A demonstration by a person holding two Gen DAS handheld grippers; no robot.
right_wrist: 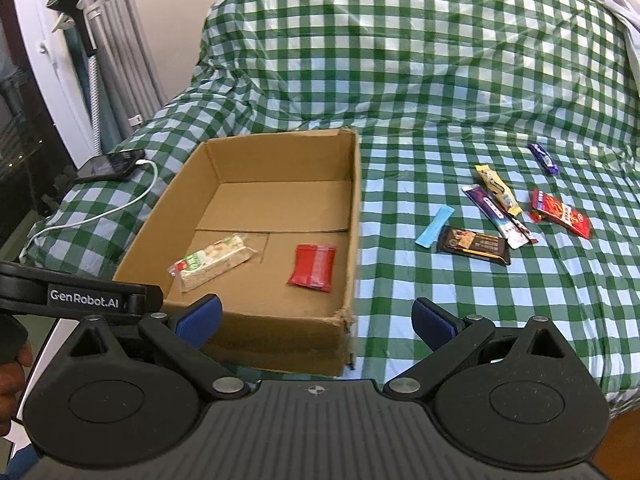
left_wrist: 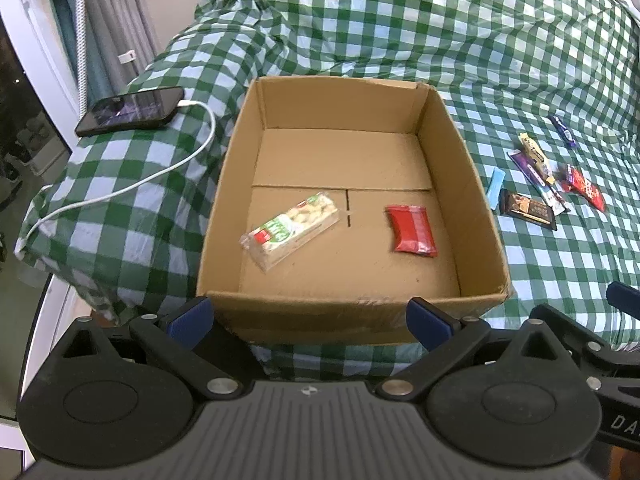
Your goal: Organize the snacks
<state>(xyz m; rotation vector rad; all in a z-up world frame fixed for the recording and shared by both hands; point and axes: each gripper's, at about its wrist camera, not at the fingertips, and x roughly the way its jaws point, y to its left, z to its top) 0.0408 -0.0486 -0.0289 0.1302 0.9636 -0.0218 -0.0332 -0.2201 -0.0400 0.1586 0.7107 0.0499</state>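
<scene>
Left gripper [left_wrist: 308,316], black with blue pads, held level and low before the near wall of the open brown cardboard box [left_wrist: 484,216], fingers spread wide, nothing between them. Right gripper [right_wrist: 316,318], same build, likewise spread wide and empty, aimed at the box's near right corner and the bare cloth beside it. Both poised side by side above the near edge of the bed, clear of the green-and-white checked cloth [right_wrist: 400,80].

Inside the box, on its floor: a clear-wrapped pale cracker pack with green and red label [left_wrist: 290,228] lying at an angle on the left, and a red foil packet [left_wrist: 411,230] on the right, well apart from it.

Loose on the cloth, right of the box: a small light-blue stick [right_wrist: 434,225], just beside it a dark brown chocolate bar [right_wrist: 474,245], a purple-and-white bar [right_wrist: 496,214] crossing under a yellow bar [right_wrist: 497,189], a red snack packet [right_wrist: 560,213], and farther back a dark blue bar [right_wrist: 543,158].

Left of the box, a black phone [left_wrist: 130,111] with a white cable [left_wrist: 120,190] plugged in.
</scene>
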